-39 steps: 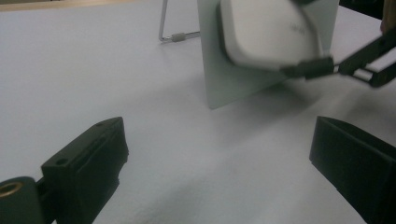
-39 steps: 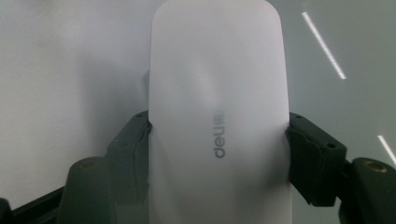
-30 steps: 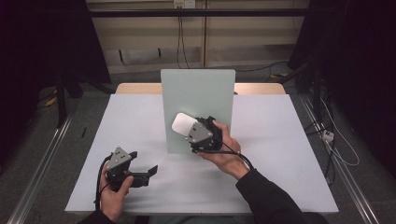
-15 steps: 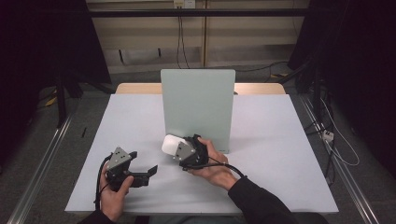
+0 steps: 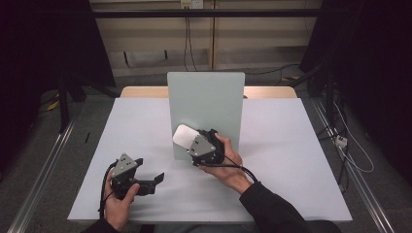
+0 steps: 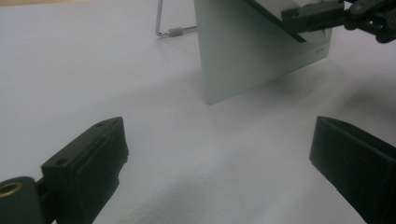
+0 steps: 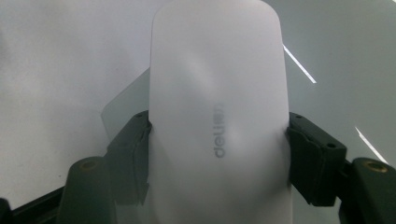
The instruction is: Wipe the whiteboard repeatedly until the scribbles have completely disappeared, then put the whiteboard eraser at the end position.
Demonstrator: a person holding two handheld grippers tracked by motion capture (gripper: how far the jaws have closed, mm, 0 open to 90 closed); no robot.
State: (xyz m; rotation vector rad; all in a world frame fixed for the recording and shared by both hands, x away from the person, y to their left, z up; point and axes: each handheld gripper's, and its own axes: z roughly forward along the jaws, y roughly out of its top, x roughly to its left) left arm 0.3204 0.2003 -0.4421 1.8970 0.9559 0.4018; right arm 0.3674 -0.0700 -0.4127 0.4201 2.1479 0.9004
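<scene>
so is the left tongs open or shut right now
Open. In the left gripper view the two black jaws of the left tongs stand wide apart with bare white table between them, holding nothing.

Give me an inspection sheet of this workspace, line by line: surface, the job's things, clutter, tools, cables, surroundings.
Surface: white tabletop, with a wooden edge at the far side.
Job's things: pale green board standing on a wire stand; white eraser-like block printed "deli".
Clutter: nothing seen.
Tools: left tool open, low over the table, holding nothing; right tool shut on the white block, held at the board's face.
Cables: one trails from each tool; more hang on the far wall and lie on the floor at right.
Surroundings: dark curtains both sides, metal rails along the floor.
</scene>
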